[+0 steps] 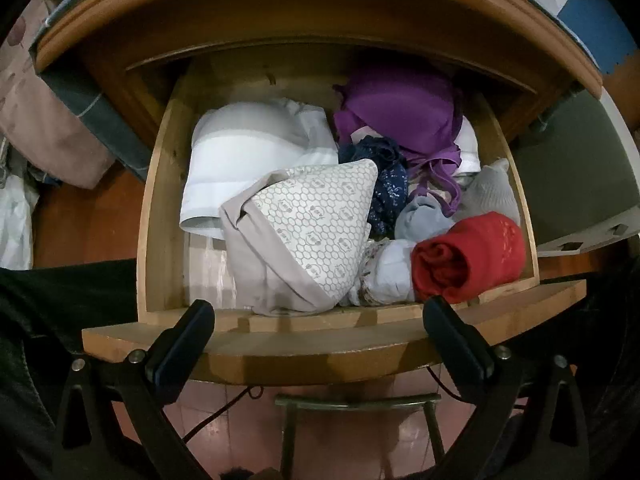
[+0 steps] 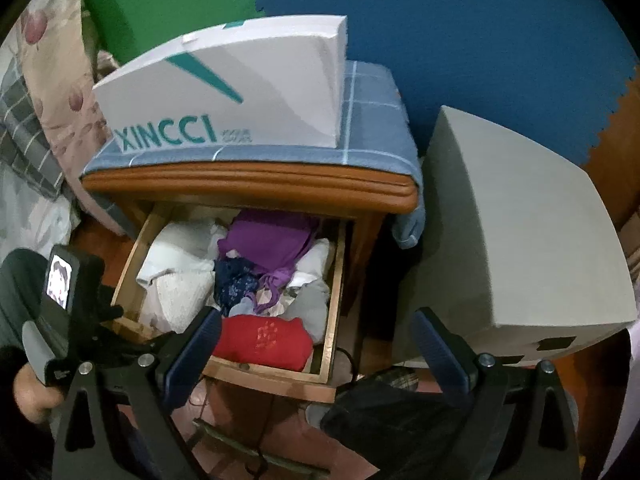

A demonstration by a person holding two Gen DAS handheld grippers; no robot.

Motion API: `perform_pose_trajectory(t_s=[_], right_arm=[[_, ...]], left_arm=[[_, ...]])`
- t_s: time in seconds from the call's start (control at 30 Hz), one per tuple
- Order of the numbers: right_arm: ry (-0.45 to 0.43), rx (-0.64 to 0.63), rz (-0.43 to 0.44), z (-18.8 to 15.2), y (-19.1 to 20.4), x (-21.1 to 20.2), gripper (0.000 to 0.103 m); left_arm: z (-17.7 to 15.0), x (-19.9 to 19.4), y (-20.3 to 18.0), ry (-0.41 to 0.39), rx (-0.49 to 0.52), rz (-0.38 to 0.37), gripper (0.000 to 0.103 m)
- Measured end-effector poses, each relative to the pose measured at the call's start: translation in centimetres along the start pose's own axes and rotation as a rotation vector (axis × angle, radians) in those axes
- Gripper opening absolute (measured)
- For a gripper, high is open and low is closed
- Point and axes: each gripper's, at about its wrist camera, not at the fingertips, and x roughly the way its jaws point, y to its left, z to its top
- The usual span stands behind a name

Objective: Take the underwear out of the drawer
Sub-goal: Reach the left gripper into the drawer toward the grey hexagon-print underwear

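- The drawer point(image 1: 160, 208) is pulled out and stuffed with underwear; the back part sits under the nightstand top point(image 1: 280, 12), so whatever's behind the purple bra point(image 1: 400, 116) is in shadow and hard to make out.
- Front right there's a rolled red piece point(image 1: 468, 260), touching the front wall. Front left, a patterned beige bra point(image 1: 316, 224) pokes up above the rim, with a white one point(image 1: 248, 152) behind it.
- Dark blue and grey bits in the middle are all tangled, can't tell what's what.
- Left tongs point(image 1: 318, 322) are spread wide, holding nothing, hanging just over the drawer's front edge.
- Right tongs point(image 2: 316, 332) are also wide apart and empty, higher up and back from the drawer; the left finger point(image 2: 192, 356) covers part of the front left corner.
- Tight on the right: a grey box point(image 2: 520, 240) stands near the nightstand. A white box point(image 2: 224, 92) sits on top.
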Motion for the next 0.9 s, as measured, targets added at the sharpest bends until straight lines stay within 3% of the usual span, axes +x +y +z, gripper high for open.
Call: perform_pose_trajectory(t_s=[0.27,0.33,0.37,0.47,0.53,0.57,0.63,0.67,0.8,0.9], right_arm=[[0.010,-0.024,0.004,-0.9,0.6,2.3,0.098],[-0.037,-0.013,0.008,-1.1,0.6,1.8,0.098],[-0.104,0.002,0.003,-1.0,0.6,0.5,0.098],[-0.468,0.014,0.033,-1.6,0.4,-5.9,0.099],[-0.623,0.018,0.020,-2.5,0.8,-6.7,0.103],[-0.605,-0.003,0.011,-2.2,1.4,-5.9,0.103],[-0.409,-0.117,0.040,-0.7,3.4,-2.2,0.103],[-0.354,-0.146,0.055,-0.4,4.2,-0.6,0.103],[-0.291,-0.103,0.063,-1.2,4.1,3.4,0.103],[-0.258,-0.091,0.011,-2.0,2.8,5.0,0.103]], left_arm=[[1.0,0.6,0.9,-0.091,0.003,-0.054,0.102],[1.4,1.0,1.1,-0.100,0.007,-0.065,0.102],[1.2,1.0,1.1,-0.105,0.008,-0.068,0.102],[0.8,1.2,1.2,-0.134,0.016,-0.079,0.102],[0.8,1.4,1.1,-0.144,0.017,-0.076,0.102],[1.1,1.4,1.1,-0.149,0.016,-0.071,0.102],[1.4,1.8,1.0,-0.154,0.013,-0.062,0.102],[1.3,1.7,0.9,-0.155,0.013,-0.060,0.102],[0.8,0.9,1.0,-0.178,0.002,-0.018,0.102],[1.2,0.1,1.0,-0.243,-0.009,0.012,0.102]])
